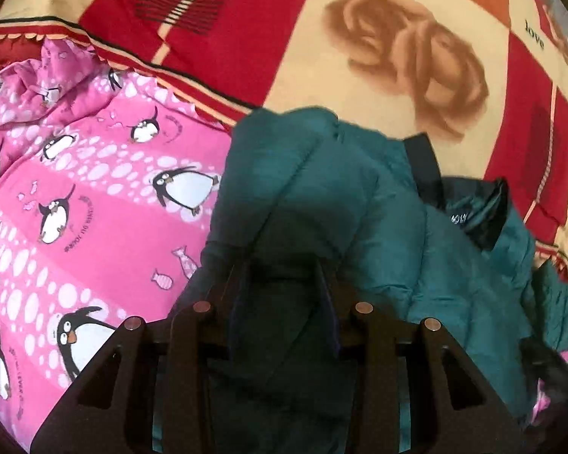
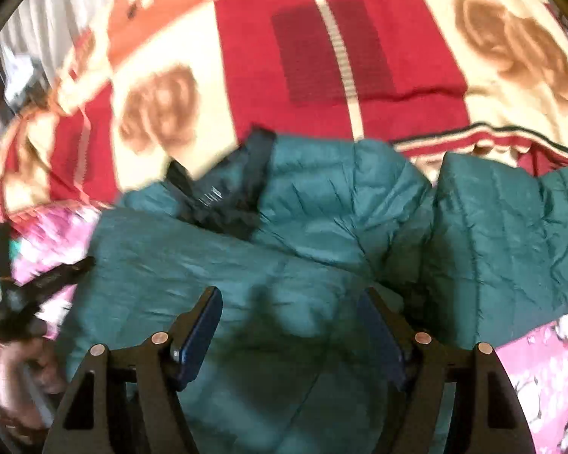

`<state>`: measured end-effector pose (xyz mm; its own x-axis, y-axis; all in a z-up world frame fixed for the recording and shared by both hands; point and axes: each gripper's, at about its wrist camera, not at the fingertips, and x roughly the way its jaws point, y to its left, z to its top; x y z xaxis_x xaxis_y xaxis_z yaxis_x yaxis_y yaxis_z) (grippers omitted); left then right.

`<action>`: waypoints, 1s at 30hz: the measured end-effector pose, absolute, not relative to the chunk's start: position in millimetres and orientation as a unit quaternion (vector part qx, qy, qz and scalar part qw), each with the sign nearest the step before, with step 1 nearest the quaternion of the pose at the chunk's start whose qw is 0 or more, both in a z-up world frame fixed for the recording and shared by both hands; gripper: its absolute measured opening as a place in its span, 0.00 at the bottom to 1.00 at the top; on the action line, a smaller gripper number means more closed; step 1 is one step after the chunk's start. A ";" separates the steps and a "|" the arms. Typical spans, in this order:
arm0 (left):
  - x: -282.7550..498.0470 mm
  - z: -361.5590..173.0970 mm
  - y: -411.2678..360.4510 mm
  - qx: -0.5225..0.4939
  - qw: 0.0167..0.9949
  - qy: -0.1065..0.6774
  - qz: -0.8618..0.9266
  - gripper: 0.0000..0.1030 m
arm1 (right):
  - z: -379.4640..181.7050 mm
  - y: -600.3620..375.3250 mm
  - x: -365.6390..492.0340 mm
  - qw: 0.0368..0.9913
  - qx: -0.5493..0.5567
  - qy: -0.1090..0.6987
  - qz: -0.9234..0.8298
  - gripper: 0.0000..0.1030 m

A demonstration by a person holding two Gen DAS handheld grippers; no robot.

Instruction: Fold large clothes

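- The left gripper point(image 1: 280, 287) has its fingers pinched on a fold of the teal puffer jacket point(image 1: 322, 196); the right gripper point(image 2: 291, 325) has its fingers spread wide, with only jacket fabric below them.
- One jacket lies bunched across the pink penguin quilt point(image 1: 94, 189) and the red-and-cream rose blanket point(image 1: 397, 56), its dark collar point(image 1: 469, 208) towards the blanket.
- Bare blanket stretches beyond the jacket's far edge.
- Both grippers angle downward; the right view is blurred, so whether that gripper touches the cloth is unclear.
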<state>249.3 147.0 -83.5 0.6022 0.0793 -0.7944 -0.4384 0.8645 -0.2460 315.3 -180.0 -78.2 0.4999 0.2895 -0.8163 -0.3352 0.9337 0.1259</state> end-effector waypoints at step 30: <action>95.6 6.7 50.2 -0.122 0.928 0.347 0.062 0.76 | 36.8 -418.1 141.2 0.923 0.016 0.382 0.051 0.71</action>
<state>95.6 50.2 6.7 0.7512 0.0296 -0.6594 -0.1989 0.9627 -0.1833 141.2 -418.1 36.8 0.7034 0.1054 -0.7030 -0.0814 0.9944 0.0676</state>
